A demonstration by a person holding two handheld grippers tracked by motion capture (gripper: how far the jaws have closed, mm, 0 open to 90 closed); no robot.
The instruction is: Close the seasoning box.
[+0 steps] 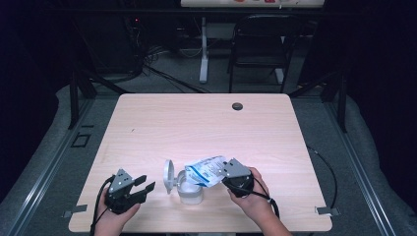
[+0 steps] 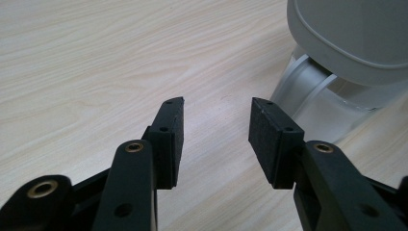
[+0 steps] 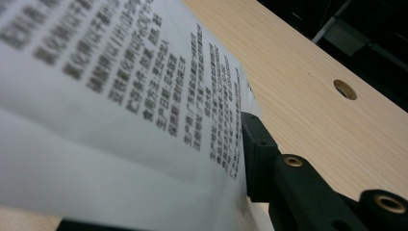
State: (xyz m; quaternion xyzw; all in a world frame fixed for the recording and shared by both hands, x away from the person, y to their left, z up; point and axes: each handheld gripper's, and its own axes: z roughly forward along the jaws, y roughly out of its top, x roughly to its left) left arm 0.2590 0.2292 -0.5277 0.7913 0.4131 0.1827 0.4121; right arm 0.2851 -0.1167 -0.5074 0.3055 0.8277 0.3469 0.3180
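A white plastic container (image 1: 190,192) stands near the table's front edge with its flip lid (image 1: 169,175) swung open to the left. My right gripper (image 1: 224,170) is shut on a white and blue printed bag (image 1: 205,170), which is tilted with its far end over the container's mouth. In the right gripper view the bag (image 3: 120,96) covers most of the picture, and one black finger (image 3: 259,154) presses against its edge. My left gripper (image 1: 146,182) rests open to the left of the container. In the left gripper view its jaws (image 2: 217,130) hold nothing, with the container (image 2: 322,101) just beyond them on the right.
The light wooden table (image 1: 196,123) has a round cable hole (image 1: 237,106) near its far edge. A black chair (image 1: 260,44) and a desk leg stand on the floor behind it. Cables trail from both grippers over the front edge.
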